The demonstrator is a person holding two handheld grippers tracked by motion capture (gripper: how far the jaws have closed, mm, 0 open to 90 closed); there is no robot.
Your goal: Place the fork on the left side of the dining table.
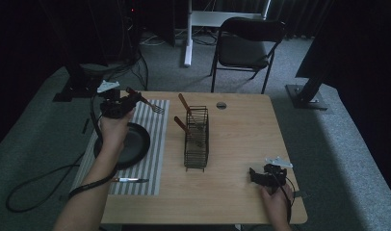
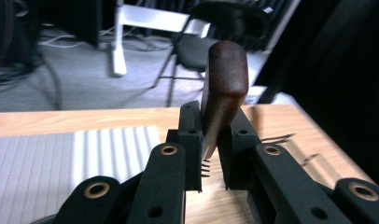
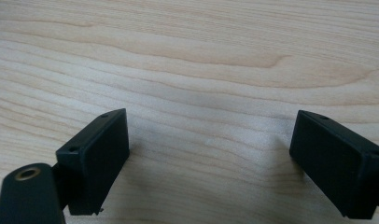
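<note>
My left gripper [image 1: 134,100] hovers over the far end of the striped placemat [image 1: 155,139], shut on a fork [image 1: 152,106] with a brown wooden handle. In the left gripper view the handle [image 2: 225,84] stands up between the jaws of the left gripper [image 2: 214,149], and the tines [image 2: 205,168] point down toward the table. A black plate [image 1: 133,144] lies on the mat just below that hand. My right gripper [image 1: 254,174] rests low at the table's front right. In its own view the right gripper [image 3: 208,154] is open wide over bare wood.
A black wire basket [image 1: 197,139] stands mid-table with two wooden-handled utensils [image 1: 184,103] leaning in it. A knife [image 1: 131,180] lies at the mat's near end. A round grommet [image 1: 221,105] sits near the far edge. A folding chair [image 1: 249,41] stands beyond the table.
</note>
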